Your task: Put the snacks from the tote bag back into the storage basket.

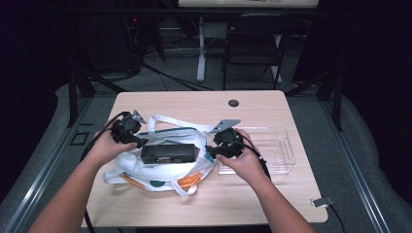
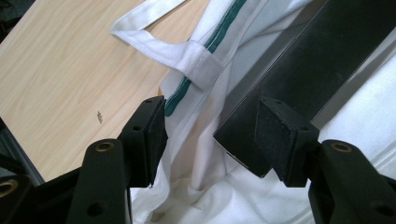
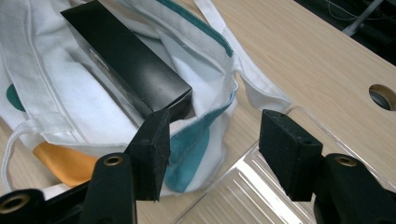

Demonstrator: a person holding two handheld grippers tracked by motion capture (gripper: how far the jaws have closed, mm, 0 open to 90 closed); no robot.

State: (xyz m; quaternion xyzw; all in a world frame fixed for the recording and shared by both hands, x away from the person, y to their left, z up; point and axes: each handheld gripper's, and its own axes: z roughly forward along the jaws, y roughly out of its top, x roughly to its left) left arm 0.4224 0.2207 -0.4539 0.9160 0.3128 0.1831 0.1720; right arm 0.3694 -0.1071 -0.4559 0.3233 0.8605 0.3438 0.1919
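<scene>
- Both forearms come in from the bottom of the high view and angle inward, one hand on each side of the white cloth bag (image 1: 160, 167) lying on the table (image 1: 272, 104).
- The left gripper (image 1: 138, 141) is at the bag's left end, jaws pointing right toward the black box (image 1: 168, 154).
- The right gripper (image 1: 211, 150) is at the bag's right end, jaws pointing left, right by the clear plastic tray (image 1: 277, 148).
- In the left gripper view the left gripper (image 2: 212, 135) has its jaws wide apart, gripping nothing. Bag cloth and the box's near corner (image 2: 299, 70) lie in the gap; the box edge sits just beside one pad (image 2: 280, 140), and I cannot tell whether they touch.
- In the right gripper view the right gripper (image 3: 212, 154) is also wide open and empty. The box's end (image 3: 130, 65) sits just behind one pad (image 3: 152, 156), the bag (image 3: 60, 93) spreads beneath it, and the tray's rim (image 3: 252, 186) lies under the gap.
- The box rests lengthwise on the bag, across its open mouth, between the two grippers.
</scene>
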